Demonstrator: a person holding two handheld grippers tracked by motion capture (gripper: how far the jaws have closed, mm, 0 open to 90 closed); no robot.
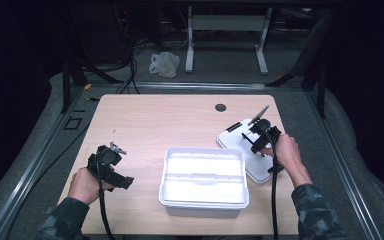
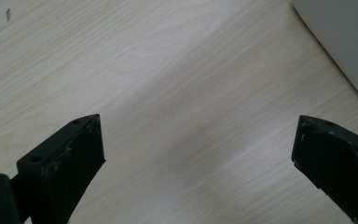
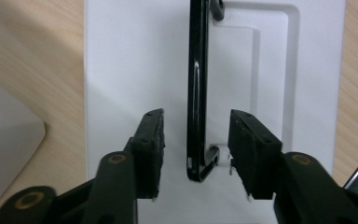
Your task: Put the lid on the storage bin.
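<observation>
The thing I'm after is a thin black handle [image 3: 196,93], some kind of bail or clip, lying on the flat white lid [image 3: 121,70] over at the bench's 3 o'clock side. In the right gripper view it runs straight up toward 12 o'clock from between the jaws, and its hooked end sits right down in the gap. It lies on the lid's recessed panel, which I guess is why it hasn't slid off.

My right claw [image 3: 195,154] straddles that hooked end at a narrow setting, one pad on each side, but neither pad touches it yet as far as I can see. Lining up along the handle's length means the pads will squeeze its thin flanks, which looks like the only sane way to grip something this skinny.

From the high view, the lid lies tilted just right of the open white tub [image 1: 203,200], which sits around the middle of the bench [image 1: 150,120] toward 6 o'clock.

My left claw [image 2: 198,154] is parked at 9 o'clock, jaws spread wide over bare wood with nothing between them, and the tub's corner pokes in at its 2 o'clock. Keeping it clear makes sense while the right does the fiddly bit.
</observation>
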